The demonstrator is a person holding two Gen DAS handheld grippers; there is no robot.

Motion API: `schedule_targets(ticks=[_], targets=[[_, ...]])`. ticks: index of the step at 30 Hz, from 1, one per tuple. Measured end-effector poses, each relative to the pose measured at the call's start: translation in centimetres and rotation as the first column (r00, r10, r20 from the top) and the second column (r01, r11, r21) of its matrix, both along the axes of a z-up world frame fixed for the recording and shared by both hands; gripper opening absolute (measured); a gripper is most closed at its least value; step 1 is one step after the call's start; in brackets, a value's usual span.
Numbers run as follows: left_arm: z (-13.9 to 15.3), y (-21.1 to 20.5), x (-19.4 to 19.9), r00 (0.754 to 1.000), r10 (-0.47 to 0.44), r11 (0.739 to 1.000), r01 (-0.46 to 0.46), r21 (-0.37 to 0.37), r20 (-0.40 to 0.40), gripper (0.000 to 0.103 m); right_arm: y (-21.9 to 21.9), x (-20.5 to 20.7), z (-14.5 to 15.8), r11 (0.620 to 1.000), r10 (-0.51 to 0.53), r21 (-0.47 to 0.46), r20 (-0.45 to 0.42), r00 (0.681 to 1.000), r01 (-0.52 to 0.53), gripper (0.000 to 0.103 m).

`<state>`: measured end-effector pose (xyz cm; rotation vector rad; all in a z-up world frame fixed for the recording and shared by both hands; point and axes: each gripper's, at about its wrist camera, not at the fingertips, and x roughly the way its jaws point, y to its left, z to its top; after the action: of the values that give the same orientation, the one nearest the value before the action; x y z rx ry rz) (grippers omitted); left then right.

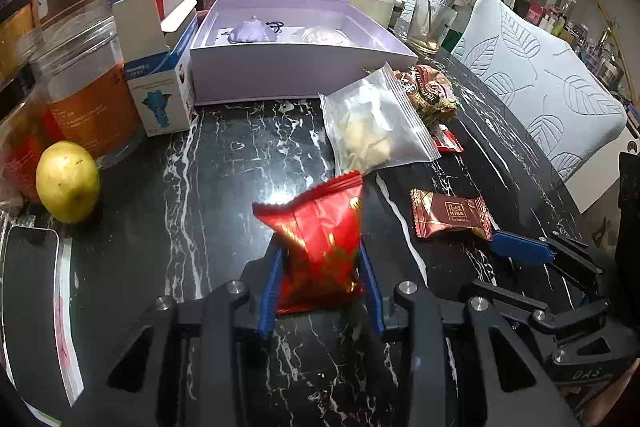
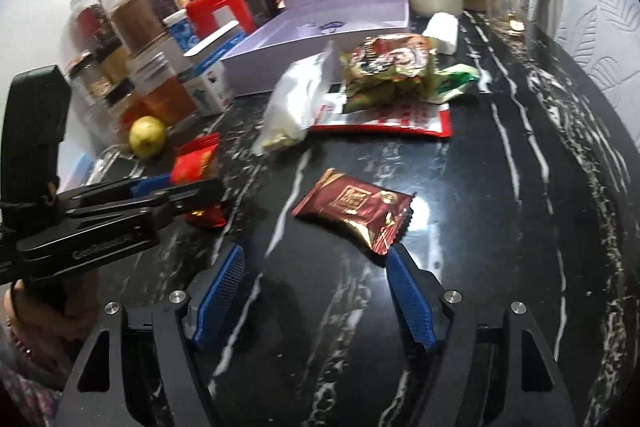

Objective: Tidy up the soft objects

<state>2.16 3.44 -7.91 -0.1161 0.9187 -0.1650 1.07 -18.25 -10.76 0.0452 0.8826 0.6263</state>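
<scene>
Because the red foil packet (image 1: 320,247) is a thin, puffed wrapper with something small inside, it should be light, crinkly and a little slippery, apt to swivel if pinched near a crimped end. The left tool (image 1: 322,291) has it clamped across its lower body between the blue pads, the packet standing up and forward beyond the fingertips, clear of the black marble bench (image 1: 224,155). A grip at the middle, as here, looks the safest choice, firm enough to hold without crushing the contents.

Just ahead of the right tool (image 2: 316,291) lies the brown chocolate packet (image 2: 354,213), flat on the bench, its gold crimped end touching or nearly touching the tool's right finger. That tool's jaws stand apart with nothing between them. The packet is equally soft and slick; taking it across its short width, away from the frilled seams, would suit.

Both tools point steeply downward and forward, side by side, the right one's blue fingertip showing to the right of the left tool. Beyond both, further along the bench, sits the open lilac box (image 1: 280,67), a likely destination, with a clear zip bag (image 1: 376,123) lying between.
</scene>
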Motion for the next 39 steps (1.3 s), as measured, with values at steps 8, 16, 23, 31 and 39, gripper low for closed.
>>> schedule_targets(ticks=[8,16,23,31,39], targets=[[0.0,0.3,-0.1,1.0,0.006,1.0,-0.006,-0.01,0.006,0.035,-0.2,1.0,0.6,0.993,-0.041,-0.106,0.07,0.997,0.048,0.074],[-0.4,-0.2,0.6,1.0,0.0,1.0,0.0,-0.009,0.005,0.035,1.4,4.2,0.0,0.962,0.155,-0.238,0.068,0.986,-0.134,0.074],[-0.9,-0.6,1.5,1.0,-0.006,1.0,0.006,0.01,-0.008,0.035,2.8,5.0,-0.3,0.917,0.282,-0.312,0.066,0.957,-0.249,0.065],[-1.0,-1.1,2.2,1.0,-0.014,0.999,0.013,0.043,0.02,0.033,2.5,4.7,-0.2,0.933,0.244,-0.287,0.065,0.967,-0.217,0.027],[0.2,-1.1,1.3,0.998,-0.008,0.999,0.005,0.042,0.058,0.032,1.0,3.8,0.4,0.972,0.155,-0.191,0.089,0.984,-0.136,0.027]])
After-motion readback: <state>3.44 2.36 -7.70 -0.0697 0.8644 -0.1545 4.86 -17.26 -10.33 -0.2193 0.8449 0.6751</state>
